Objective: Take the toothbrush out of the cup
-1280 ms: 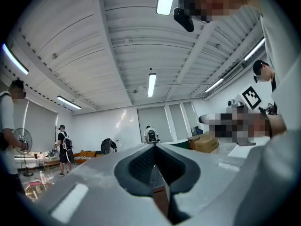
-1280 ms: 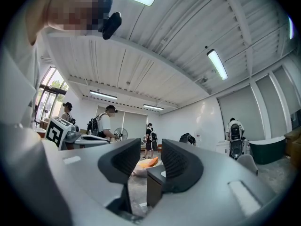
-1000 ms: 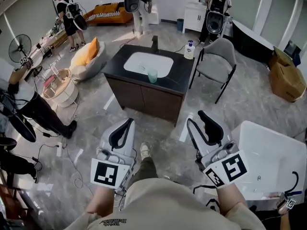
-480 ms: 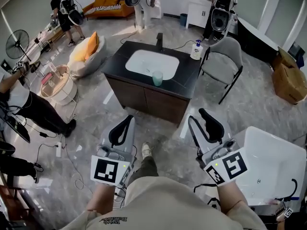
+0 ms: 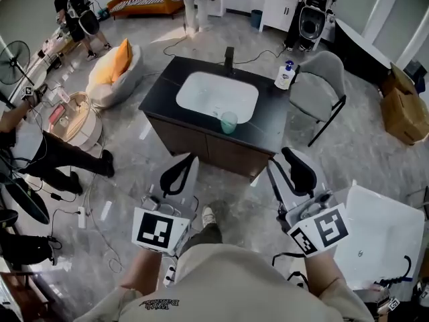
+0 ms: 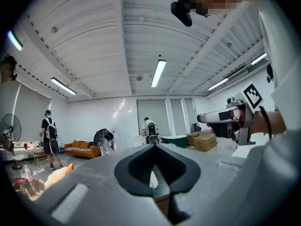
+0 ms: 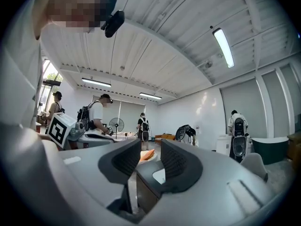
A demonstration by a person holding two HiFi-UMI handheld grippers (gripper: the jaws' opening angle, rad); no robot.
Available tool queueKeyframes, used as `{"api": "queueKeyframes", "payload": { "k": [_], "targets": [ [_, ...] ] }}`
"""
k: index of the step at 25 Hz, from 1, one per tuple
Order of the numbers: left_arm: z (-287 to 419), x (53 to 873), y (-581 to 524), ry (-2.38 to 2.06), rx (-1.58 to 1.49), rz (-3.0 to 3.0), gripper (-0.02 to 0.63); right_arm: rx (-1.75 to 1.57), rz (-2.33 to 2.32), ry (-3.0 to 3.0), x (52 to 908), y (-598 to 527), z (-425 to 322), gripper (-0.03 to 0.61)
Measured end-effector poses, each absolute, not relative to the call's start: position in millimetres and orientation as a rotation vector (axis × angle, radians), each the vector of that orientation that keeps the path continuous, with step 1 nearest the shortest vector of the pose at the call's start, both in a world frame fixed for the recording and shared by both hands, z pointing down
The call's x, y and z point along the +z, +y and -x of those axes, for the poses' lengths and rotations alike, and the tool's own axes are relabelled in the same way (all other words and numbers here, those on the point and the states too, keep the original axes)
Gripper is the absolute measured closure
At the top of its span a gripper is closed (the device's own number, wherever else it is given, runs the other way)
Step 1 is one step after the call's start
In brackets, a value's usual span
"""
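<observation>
Black worktop (image 5: 159, 98) on a freestanding vanity carries the task's things. A pale green cup (image 5: 229, 121) stands upright at the front rim of the white basin (image 5: 213, 91), towards the person's right. A tap (image 5: 229, 55) and a pump bottle (image 5: 285, 77) sit at the far side. The toothbrush ought to be standing in that cup, but from the head view it is too small to make out.

Both tools are held low and level in front of the person's body, pointing towards the vanity and well apart from it. That looks like a carrying posture for the walk up, not a reach.

The left gripper (image 5: 189, 159) has its jaws closed tip to tip, with only the hollow between the pads and nothing in it. Judging by that, it is not being readied to grasp.

The right gripper (image 5: 289, 155) has its jaws a little apart and is empty. In the right gripper view the vanity shows through the narrow gap.

The cup is on the right-hand side, so the right gripper seems the likelier one to pinch the brush handle. The left could then steady the light cup, which may well tip or lift with the brush.
</observation>
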State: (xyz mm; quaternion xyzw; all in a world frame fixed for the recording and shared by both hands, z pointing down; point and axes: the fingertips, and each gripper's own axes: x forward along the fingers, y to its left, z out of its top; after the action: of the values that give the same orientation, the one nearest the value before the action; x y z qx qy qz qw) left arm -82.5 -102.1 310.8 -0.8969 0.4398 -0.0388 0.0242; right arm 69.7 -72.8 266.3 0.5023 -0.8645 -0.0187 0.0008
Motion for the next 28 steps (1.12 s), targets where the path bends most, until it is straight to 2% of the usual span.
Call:
{"api": "queueKeyframes", "payload": {
  "k": [16,28],
  "targets": [
    [119.0,317.4,-244.9,1.291,-0.15,2.832,0.612,-0.016,-1.586,-2.661,280.7,-221.4,-19.2,0.442],
    [99.4,324.3,-287.0,1.308,-0.154,2.817,0.612,0.049,-1.541,-2.647,297.9,-266.4,-45.7,0.442]
  ]
}}
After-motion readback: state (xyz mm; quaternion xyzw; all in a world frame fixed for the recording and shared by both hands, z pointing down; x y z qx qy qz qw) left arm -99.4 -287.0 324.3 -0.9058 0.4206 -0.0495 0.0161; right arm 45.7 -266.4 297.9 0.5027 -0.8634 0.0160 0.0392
